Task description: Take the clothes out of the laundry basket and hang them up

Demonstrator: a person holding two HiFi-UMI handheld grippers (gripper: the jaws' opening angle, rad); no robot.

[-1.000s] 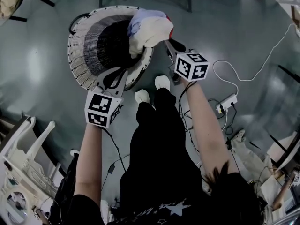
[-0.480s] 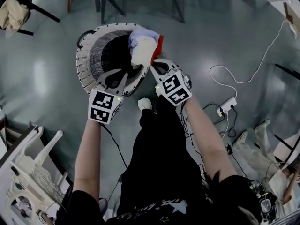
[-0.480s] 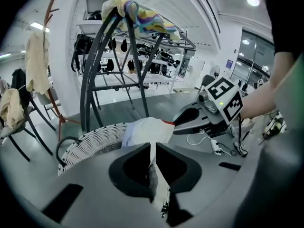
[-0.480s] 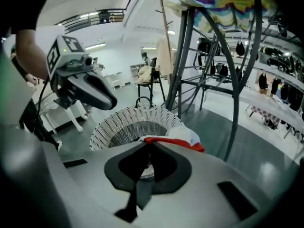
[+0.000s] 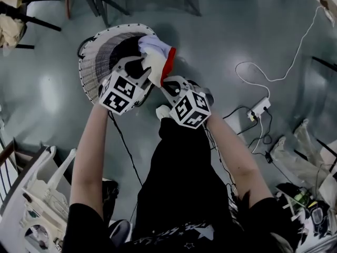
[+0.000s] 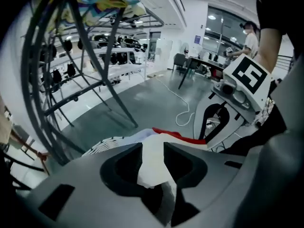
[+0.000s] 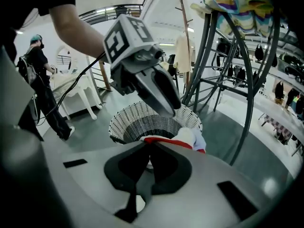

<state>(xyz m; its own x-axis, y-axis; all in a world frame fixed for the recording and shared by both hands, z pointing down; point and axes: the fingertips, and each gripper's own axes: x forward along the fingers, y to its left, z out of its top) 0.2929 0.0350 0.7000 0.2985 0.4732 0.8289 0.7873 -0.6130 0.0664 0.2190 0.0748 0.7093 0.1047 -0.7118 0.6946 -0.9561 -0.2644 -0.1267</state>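
Note:
A white garment with a red edge and a pale blue part (image 5: 157,54) hangs over the near rim of the white wicker laundry basket (image 5: 87,62). My right gripper (image 5: 164,81) is shut on the garment's red edge (image 7: 164,140), just above the basket (image 7: 137,122). My left gripper (image 5: 138,66) has come in from the left, and its jaws have just been opening. A fold of the white cloth (image 6: 153,163) lies in the gap between the left gripper (image 6: 152,148) jaws, which do not pinch it. In the right gripper view the left gripper (image 7: 166,101) hangs over the basket.
A dark tubular drying rack (image 6: 95,46) with a colourful cloth on top (image 7: 242,1) stands beyond the basket. A white cable and power strip (image 5: 258,109) lie on the floor at right. The person's shoe (image 5: 163,111) is beside the basket. White chairs (image 5: 31,194) stand at bottom left.
The left gripper left the basket's near rim and moved up to the garment, its jaws now apart. The right gripper rolled and drew the garment toward the person.

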